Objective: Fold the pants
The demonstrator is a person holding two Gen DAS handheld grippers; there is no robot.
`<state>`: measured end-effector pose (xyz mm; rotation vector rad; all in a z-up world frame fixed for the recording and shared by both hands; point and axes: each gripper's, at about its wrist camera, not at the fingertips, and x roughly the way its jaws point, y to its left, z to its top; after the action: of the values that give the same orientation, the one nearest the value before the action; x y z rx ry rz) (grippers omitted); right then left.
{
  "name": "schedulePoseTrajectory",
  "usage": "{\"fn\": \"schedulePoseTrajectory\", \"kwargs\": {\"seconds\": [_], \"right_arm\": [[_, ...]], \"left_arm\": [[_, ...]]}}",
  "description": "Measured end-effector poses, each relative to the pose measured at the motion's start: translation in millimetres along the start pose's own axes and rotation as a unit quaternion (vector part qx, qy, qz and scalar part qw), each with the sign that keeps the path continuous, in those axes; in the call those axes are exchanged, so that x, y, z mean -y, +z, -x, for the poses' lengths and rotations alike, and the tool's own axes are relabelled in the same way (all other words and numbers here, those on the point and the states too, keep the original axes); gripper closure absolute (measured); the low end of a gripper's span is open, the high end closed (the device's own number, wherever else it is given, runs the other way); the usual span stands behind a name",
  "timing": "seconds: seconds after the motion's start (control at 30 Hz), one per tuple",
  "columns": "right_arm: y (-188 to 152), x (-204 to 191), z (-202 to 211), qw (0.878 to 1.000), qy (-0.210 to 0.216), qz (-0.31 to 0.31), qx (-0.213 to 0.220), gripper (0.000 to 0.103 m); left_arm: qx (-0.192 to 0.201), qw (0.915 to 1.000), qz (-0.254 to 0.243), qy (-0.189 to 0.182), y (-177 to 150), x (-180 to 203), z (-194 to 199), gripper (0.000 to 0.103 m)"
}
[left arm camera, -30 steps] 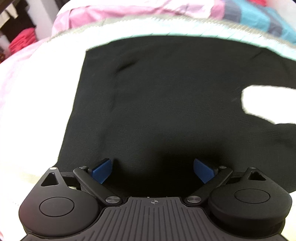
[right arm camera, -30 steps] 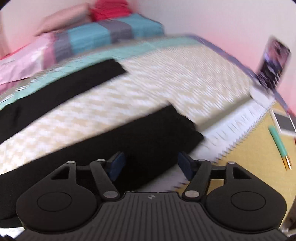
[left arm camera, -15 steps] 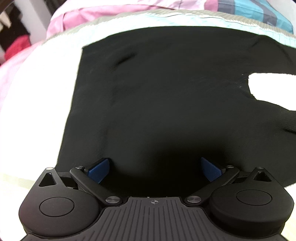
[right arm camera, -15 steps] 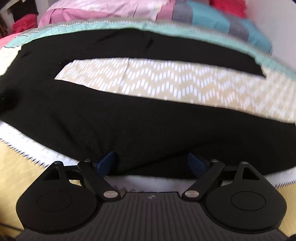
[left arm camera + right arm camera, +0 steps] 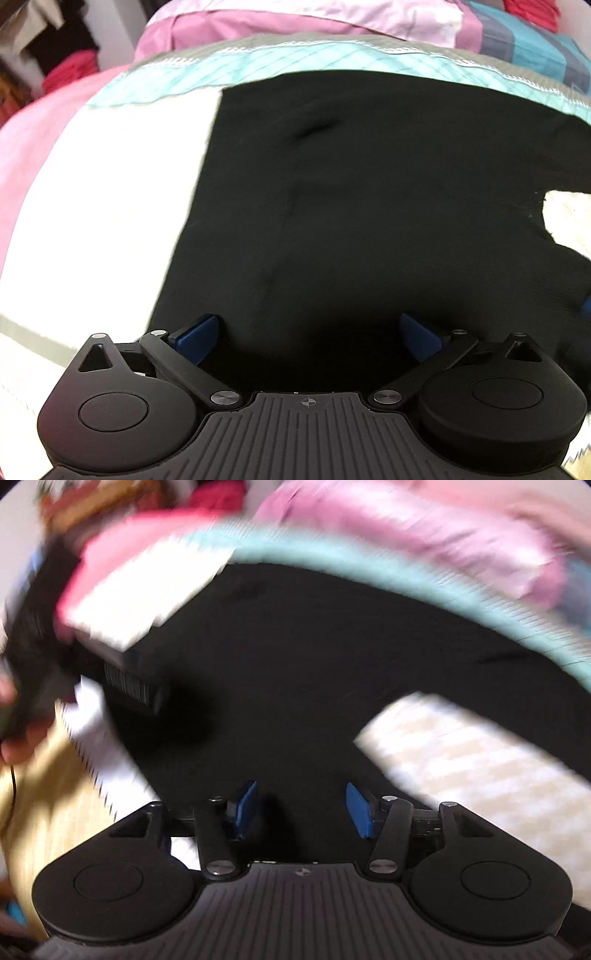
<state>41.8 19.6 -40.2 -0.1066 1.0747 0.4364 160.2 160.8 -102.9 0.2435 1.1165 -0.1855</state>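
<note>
The main risk, as I judge it, is a bad grip on the black pants. The fabric is thin and lies flat, so a gripper that closes too high may catch nothing, and one that goes too deep may also pinch the patterned bed cover under it. If only one layer is caught, the fold will come out uneven. The right wrist view is strongly blurred, so exact aiming from it looks difficult.

The left gripper has its blue fingers spread wide, with nothing between them. The near edge of the pants lies just ahead of the fingertips and between them; I cannot tell if the tips touch the cloth.

The right gripper is also spread, a little less wide, and empty. The pants lie directly ahead of its fingers, with the gap between the two legs ahead and to the right. Contact is not clear there either.

The pants lie unfolded on the bed.
</note>
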Motion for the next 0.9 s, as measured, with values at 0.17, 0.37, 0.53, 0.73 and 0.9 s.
{"fn": "schedulePoseTrajectory", "kwargs": {"seconds": [0.17, 0.37, 0.53, 0.73, 0.9], "right_arm": [[20.1, 12.5, 28.1, 0.996, 0.072, 0.04, 0.025, 0.049], [65.9, 33.5, -8.1, 0.995, 0.023, 0.075, 0.062, 0.05], [91.7, 6.0, -63.2, 0.987, 0.038, 0.121, 0.095, 0.032], [101.3, 19.6, -36.3, 0.983, 0.054, 0.139, 0.108, 0.034], [127.9, 13.9, -64.4, 0.982, 0.085, 0.14, 0.096, 0.04]], "left_arm": [[0.006, 1.0, 0.004, -0.006, -18.4, -22.6, 3.7, 0.0], [0.01, 0.9999, 0.011, 0.003, -18.6, -21.0, 1.0, 0.0], [0.014, 0.9998, 0.016, 0.003, -20.9, -26.2, 1.0, 0.0], [0.018, 0.9994, 0.029, 0.002, -21.0, -31.8, -2.1, 0.0], [0.031, 0.9989, 0.034, 0.003, -26.3, -30.3, 4.9, 0.0]]}}
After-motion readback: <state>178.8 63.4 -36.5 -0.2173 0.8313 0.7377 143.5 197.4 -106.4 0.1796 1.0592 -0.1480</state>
